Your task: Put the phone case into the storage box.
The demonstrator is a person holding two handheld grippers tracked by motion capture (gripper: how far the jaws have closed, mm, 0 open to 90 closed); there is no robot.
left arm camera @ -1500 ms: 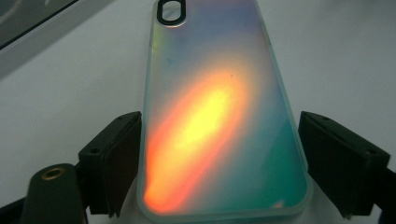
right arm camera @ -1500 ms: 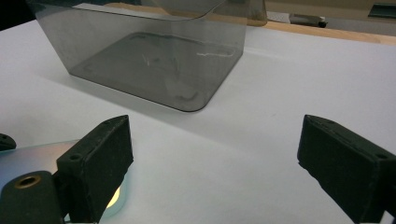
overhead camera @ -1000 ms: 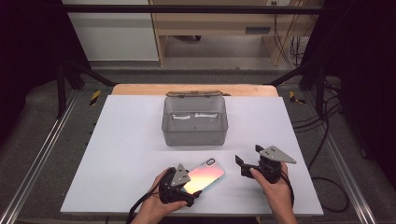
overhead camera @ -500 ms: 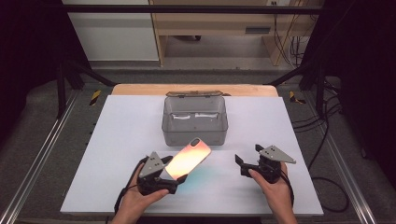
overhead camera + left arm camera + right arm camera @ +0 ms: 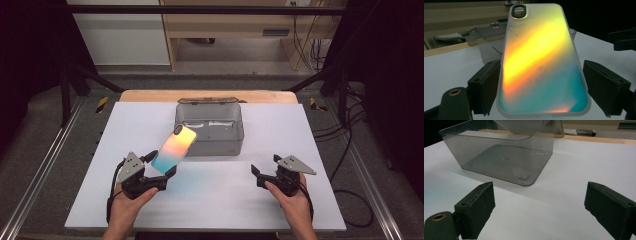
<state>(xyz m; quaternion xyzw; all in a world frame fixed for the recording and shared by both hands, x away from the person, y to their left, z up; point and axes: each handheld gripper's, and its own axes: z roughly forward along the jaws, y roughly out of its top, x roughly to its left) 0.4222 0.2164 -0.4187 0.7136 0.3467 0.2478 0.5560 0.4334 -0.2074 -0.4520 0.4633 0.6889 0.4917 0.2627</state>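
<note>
The high view looked forward and down from the near side. Both gripper views sat low and close, facing far. All shared the clear box (image 5: 210,127) (image 5: 486,37) (image 5: 506,157).

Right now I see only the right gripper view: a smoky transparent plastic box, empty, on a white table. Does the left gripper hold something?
Observer: Yes. The left gripper holds an iridescent orange-to-teal phone case by its lower end.
Operator: Is this case above the box?
Observer: Barely. In the high view the case is tilted up, and just its camera-cutout end overlaps the near left corner of the box.
Operator: And where is my gripper?
Observer: The right gripper is near the front right of the table, with its jaws open, apart from the box.
</note>
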